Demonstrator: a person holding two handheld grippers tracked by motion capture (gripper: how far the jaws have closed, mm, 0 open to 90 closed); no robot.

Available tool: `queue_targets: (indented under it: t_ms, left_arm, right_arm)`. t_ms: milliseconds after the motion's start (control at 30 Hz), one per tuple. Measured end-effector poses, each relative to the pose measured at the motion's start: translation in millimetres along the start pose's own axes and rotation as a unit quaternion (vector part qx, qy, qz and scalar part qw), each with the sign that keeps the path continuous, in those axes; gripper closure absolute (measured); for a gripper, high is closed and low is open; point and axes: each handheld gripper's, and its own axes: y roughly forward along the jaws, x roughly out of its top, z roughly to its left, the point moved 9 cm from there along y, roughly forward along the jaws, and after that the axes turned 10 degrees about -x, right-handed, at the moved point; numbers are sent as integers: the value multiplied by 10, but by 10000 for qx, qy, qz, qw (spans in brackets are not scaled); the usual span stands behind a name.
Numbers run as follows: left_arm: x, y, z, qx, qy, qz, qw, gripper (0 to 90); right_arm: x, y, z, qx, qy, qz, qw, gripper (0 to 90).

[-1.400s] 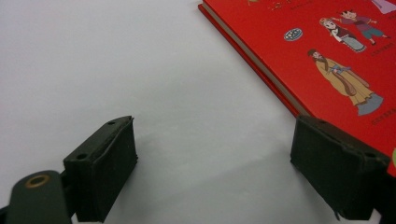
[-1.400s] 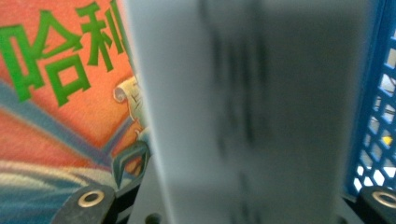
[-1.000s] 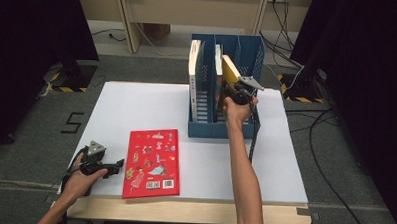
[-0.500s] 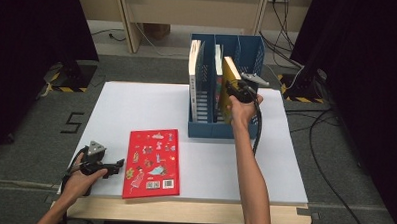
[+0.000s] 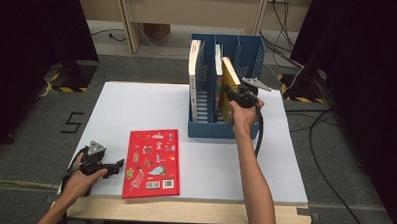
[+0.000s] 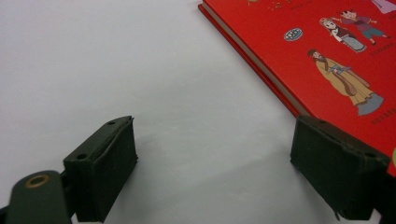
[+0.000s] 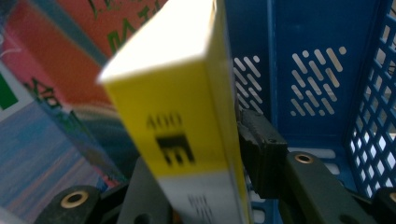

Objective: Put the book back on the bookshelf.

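Item 1, yellow book (image 5: 229,77): stands in the blue file rack (image 5: 206,128), in the compartment to the right of the middle divider, leaning with its top edge tilted toward the left. In the right claw view the yellow book (image 7: 187,116) rises between the 2 black jaws; its spine is yellow above and pale below, with dark print too blurred to read.

Item 2, right claw (image 5: 235,97): held at the front of the rack against the yellow book, the grey 3-cornered plate on top, cable hanging down past the forearm. Its jaws have just been opening, with the book between them. In the right claw view the right claw (image 7: 205,154) has 1 pad just beside the book's right face, with a thin gap showing; the other pad is hidden behind the book.

Item 3, colourful book (image 5: 218,82): upright, just left of the yellow book. A white book (image 5: 193,77) stands in the leftmost compartment.

Item 4, red book (image 5: 152,163): lies flat on the white bench (image 5: 285,160), cover up, near the front edge, well apart from the rack.

Item 5, left claw (image 5: 115,165): rests low on the bench just left of the red book. In the left claw view the left claw (image 6: 212,163) is spread wide with nothing between the pads; the red book (image 6: 327,56) lies beyond the right-hand jaw.
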Motion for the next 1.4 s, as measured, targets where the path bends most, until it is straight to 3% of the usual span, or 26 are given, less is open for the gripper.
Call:
queue_targets:
  t_ms: [400, 733, 967, 1067, 1233, 1400]
  left_arm:
    - [1, 2, 1, 8, 3, -7, 10000, 133]
    - [-2, 0, 4, 29, 17, 9, 10000, 132]
    - [-1, 0, 3, 7, 12, 8, 10000, 132]
    - [-1, 0, 3, 7, 10, 5, 10000, 132]
    - [-1, 0, 3, 6, 10, 5, 10000, 132]
    - [-1, 0, 3, 7, 11, 5, 10000, 132]
  right_arm:
    - [-176, -214, -78, 247, -132, 78, 9996, 644]
    - [-320, -452, -172, 345, -390, -149, 9985, 659]
    - [-379, -491, -289, 211, -483, -125, 9985, 655]
    - [-394, -489, -300, 287, -406, -100, 9987, 651]
    - [-447, -454, -315, 239, -398, 9, 9989, 607]
    - [-484, -412, -300, 144, -457, 114, 9988, 496]
